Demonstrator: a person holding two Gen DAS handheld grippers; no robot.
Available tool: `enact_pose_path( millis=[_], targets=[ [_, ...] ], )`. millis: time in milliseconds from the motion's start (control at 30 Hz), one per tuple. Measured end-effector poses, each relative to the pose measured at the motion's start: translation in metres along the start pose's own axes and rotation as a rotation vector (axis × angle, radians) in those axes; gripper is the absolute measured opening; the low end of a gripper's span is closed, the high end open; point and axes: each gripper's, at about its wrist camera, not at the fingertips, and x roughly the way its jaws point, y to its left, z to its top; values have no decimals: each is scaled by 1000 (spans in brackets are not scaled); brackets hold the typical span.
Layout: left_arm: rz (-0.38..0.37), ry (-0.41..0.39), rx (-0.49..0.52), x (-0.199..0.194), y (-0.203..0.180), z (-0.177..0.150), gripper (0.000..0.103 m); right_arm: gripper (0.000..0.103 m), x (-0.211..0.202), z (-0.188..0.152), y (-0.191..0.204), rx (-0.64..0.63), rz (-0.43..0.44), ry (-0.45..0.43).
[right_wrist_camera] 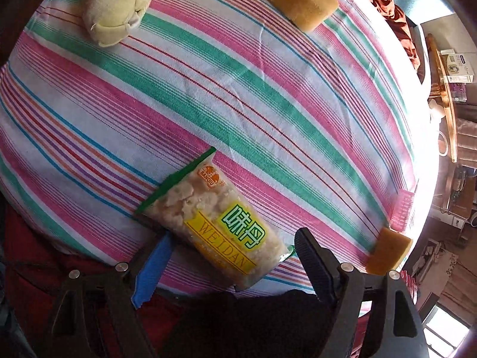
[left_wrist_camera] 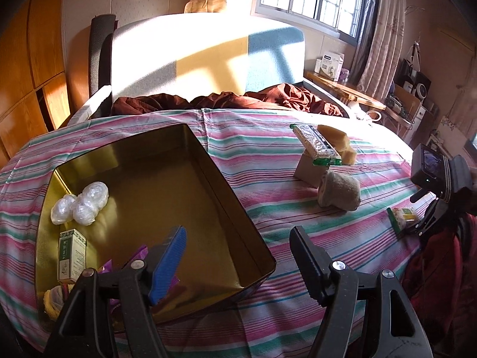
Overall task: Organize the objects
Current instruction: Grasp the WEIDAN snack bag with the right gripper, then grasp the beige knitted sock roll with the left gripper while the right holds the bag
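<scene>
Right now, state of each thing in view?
gold tin: lidless, partly filled
green box: upright inside tin
plastic wads: inside tin
snack packet: flat on bed, between right gripper fingers, not pinched
left gripper: open, empty
sock roll: on bed, outside tin

The bed's sheet [right_wrist_camera: 238,95] was white cotton striped in pink, green, blue and red. The open rectangular metal tin [left_wrist_camera: 167,191] shone gold inside. The clear snack packet [right_wrist_camera: 214,217], green-edged, carried a yellow label with green characters. The rolled knitted sock [right_wrist_camera: 116,9] was cream; the soap-like block [right_wrist_camera: 301,3] was tan.
</scene>
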Motion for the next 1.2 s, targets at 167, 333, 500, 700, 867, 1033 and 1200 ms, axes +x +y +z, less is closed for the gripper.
enact_pose_path(
  millis=[167, 333, 500, 700, 867, 1033, 1200],
  targets=[
    [-37, 16, 29, 10, -19, 4, 73, 38, -22, 11, -24, 149, 32, -140],
    [-82, 48, 47, 28, -42, 9, 73, 32, -27, 33, -45, 377, 48, -215],
    [-114, 81, 82, 46, -65, 11, 73, 33, -23, 37, -57, 535, 64, -262],
    [-139, 108, 113, 74, -92, 20, 75, 37, -16, 10, -96, 705, 252, -335],
    [-174, 107, 141, 98, -116, 31, 79, 61, -2, -14, -141, 872, 503, -453],
    [-176, 129, 171, 128, -135, 40, 88, 62, 6, -29, -150, 941, 570, -490],
    [-168, 137, 185, 151, -149, 45, 89, 64, -4, -30, -130, 942, 569, -500]
  ],
)
